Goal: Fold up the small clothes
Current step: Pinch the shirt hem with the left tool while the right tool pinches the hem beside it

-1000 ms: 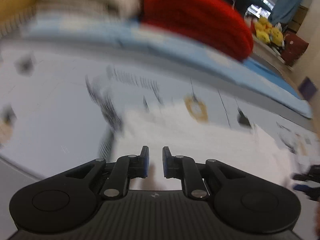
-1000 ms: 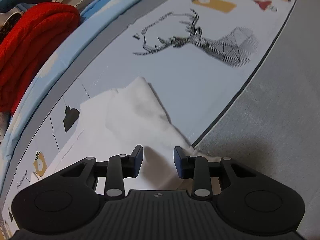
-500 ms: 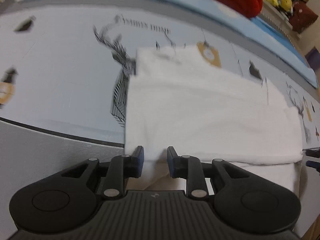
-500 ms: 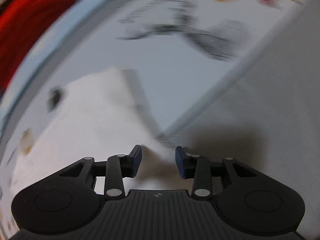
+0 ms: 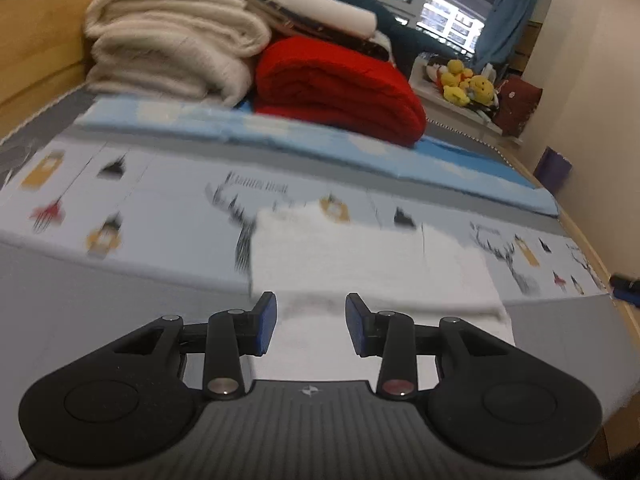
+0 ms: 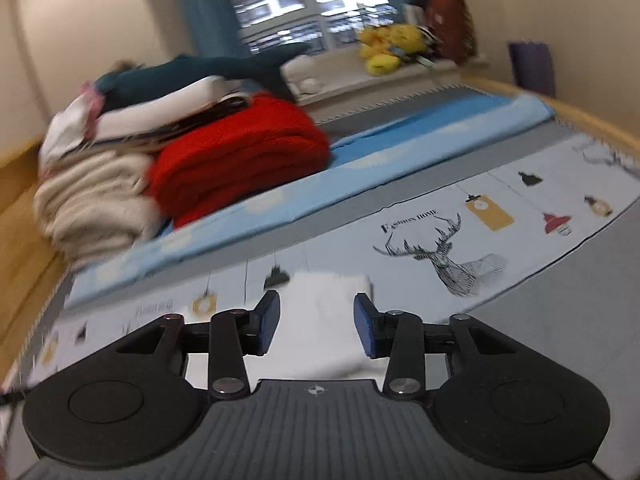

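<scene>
A white garment (image 5: 360, 264) lies folded flat on the printed bed sheet (image 5: 160, 200). The left hand-held gripper (image 5: 311, 322) and the right hand-held gripper (image 6: 316, 322) both hang over its near edge, fingers spread apart and holding nothing. A red blanket (image 6: 240, 156) sits behind.

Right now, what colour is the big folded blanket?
Red blanket, clearest in the left wrist view.
</scene>
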`<act>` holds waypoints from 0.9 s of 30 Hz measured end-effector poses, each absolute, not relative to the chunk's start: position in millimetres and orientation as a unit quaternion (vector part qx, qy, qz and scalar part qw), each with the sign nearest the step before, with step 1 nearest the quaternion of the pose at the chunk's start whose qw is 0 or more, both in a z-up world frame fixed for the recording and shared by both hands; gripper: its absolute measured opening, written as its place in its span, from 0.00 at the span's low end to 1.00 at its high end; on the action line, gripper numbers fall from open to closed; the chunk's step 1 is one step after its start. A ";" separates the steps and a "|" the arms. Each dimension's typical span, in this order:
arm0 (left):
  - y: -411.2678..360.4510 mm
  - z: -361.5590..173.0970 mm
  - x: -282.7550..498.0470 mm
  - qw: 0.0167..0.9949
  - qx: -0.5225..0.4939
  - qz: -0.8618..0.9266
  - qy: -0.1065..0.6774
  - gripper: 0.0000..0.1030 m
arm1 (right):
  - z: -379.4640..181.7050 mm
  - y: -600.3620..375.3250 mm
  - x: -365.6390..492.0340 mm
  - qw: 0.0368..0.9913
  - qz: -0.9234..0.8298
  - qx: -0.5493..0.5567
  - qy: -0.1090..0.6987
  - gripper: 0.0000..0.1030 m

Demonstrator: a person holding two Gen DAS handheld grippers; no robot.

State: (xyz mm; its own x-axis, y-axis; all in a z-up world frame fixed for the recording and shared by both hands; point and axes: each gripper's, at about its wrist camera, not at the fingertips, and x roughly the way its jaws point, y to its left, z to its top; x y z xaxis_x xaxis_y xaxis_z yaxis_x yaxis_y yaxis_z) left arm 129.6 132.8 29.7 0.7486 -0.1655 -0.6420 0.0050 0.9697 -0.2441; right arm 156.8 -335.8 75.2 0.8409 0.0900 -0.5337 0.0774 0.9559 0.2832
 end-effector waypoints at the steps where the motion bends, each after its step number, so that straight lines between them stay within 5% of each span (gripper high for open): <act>1: 135.1 21.6 110.8 0.924 -0.125 -0.046 0.359 0.40 | 69.4 -338.0 141.6 0.947 0.004 0.140 0.290 0.43; 5: 133.6 -35.1 59.2 0.896 -0.133 -0.032 0.422 0.19 | 25.8 -351.7 102.3 0.925 -0.005 0.144 0.353 0.43; 8: 139.7 -72.1 55.0 0.847 -0.163 -0.020 0.506 0.18 | -14.7 -353.4 79.9 0.896 -0.029 0.151 0.416 0.38; 24: 143.9 -110.8 62.7 0.808 -0.120 -0.027 0.576 0.23 | -103.0 -351.5 94.9 0.815 -0.066 0.115 0.565 0.38; 27: 133.0 -109.2 65.2 0.812 -0.090 -0.045 0.575 0.04 | -105.9 -344.9 93.6 0.817 -0.058 0.089 0.567 0.39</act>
